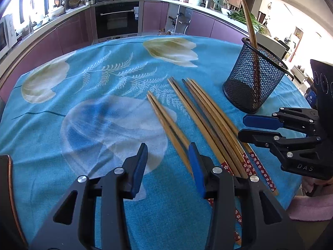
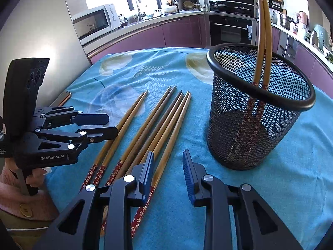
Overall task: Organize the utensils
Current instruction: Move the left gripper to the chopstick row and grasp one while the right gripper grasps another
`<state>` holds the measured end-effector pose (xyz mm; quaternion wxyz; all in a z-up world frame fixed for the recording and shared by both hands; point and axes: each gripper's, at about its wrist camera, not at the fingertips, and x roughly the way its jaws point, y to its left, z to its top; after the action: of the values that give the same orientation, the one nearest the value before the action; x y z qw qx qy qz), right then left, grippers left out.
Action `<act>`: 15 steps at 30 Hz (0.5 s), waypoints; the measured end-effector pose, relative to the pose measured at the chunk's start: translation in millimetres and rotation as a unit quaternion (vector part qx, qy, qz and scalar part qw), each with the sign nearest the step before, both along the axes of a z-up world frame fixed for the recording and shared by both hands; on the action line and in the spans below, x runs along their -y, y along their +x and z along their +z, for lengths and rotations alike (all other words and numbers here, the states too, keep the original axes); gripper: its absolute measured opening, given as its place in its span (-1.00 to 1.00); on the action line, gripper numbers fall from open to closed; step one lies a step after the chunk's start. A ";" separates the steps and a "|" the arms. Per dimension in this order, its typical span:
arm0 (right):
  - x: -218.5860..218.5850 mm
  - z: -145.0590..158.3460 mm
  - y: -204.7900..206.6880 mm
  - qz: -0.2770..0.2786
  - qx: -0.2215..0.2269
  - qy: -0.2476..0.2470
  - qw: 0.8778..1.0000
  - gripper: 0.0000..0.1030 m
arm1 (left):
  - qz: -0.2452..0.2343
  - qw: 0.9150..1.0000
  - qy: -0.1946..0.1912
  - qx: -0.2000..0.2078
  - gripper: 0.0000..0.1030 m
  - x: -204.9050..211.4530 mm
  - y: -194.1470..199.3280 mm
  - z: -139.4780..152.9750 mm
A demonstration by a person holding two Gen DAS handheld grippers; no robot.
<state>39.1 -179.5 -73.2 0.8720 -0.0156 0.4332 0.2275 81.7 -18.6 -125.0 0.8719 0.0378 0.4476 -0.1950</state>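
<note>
Chopsticks (image 2: 154,125) loose on blue tablecloth (image 1: 83,112); two more stand in mesh holder (image 2: 258,112). Left gripper (image 1: 168,156) spread, empty; right gripper (image 2: 168,164) likewise

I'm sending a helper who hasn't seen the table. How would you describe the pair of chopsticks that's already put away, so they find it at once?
On the blue floral tablecloth stands a black mesh cup, to the right of the loose chopsticks as the right wrist camera sees it. The stored pair leans inside it, red patterned ends down. It alone stands upright; the others lie flat on the cloth.
</note>
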 end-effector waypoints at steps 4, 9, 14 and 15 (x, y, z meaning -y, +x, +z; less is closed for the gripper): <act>-1.6 -3.2 1.3 -0.003 -0.001 -0.008 1.000 -0.48 | -0.001 1.000 0.005 -0.002 -0.22 -0.2 0.5 -0.6; -2.6 -4.5 0.9 -0.006 0.000 -0.017 1.000 -0.48 | -0.008 1.000 0.020 -0.001 -0.23 2.2 0.1 -1.9; -4.9 -4.6 2.2 -0.012 0.001 -0.028 1.000 -0.49 | -0.014 0.999 0.030 -0.001 -0.24 3.7 -0.1 -2.7; -5.4 -4.7 3.1 -0.013 0.001 -0.028 1.000 -0.49 | -0.015 0.999 0.031 -0.001 -0.25 3.9 0.5 -2.8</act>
<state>42.2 -174.1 -78.0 0.8746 -0.0349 0.4387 0.2034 82.2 -22.5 -127.8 0.8671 0.0716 0.4534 -0.1936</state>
